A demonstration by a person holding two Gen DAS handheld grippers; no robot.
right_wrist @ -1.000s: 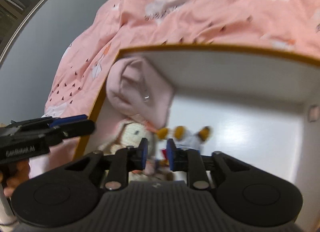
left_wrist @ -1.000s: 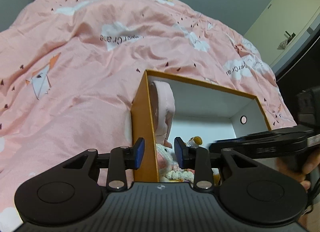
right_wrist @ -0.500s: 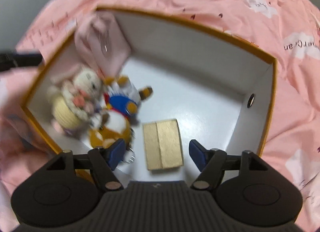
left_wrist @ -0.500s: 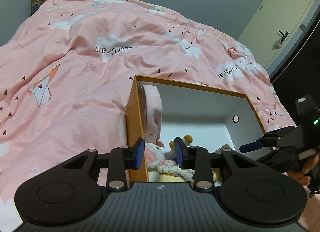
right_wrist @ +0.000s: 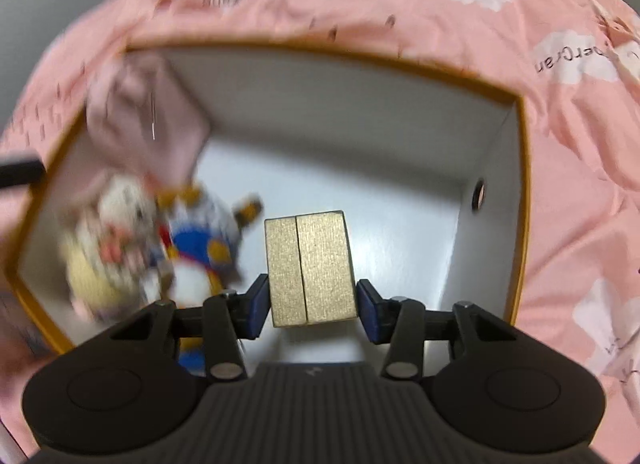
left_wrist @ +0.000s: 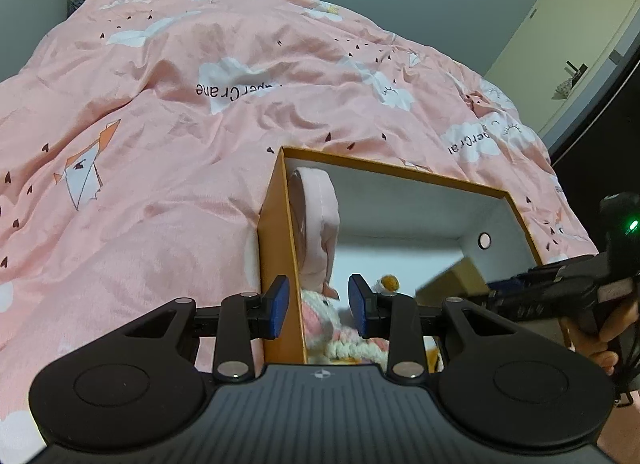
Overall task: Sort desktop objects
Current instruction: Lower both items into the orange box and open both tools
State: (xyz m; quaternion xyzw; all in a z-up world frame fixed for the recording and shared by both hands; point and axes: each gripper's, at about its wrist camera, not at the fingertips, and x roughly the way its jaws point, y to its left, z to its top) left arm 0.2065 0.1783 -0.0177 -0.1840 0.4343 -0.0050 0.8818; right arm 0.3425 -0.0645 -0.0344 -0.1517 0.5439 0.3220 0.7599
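Right wrist view: gold box [right_wrist: 310,268] framed between the pads of the right claw [right_wrist: 309,310], inside an orange-rimmed carton [right_wrist: 520,167] on a bed.

The gold box is seen as a small rectangular block with a fine-grained metallic wrap and a dark seam down its middle; it lies on the carton's smooth white floor, right of blurred plush toys [right_wrist: 160,240] and a soft pink pouch [right_wrist: 148,119]. The carton is set on a crumpled pink quilt [left_wrist: 160,123] printed with clouds. Half a second earlier the box lay further ahead of wider jaws; these have just been closing, and narrow gaps are still seen at both pads. The left claw [left_wrist: 320,306] is held part open, straddling the carton's left wall without visible contact.
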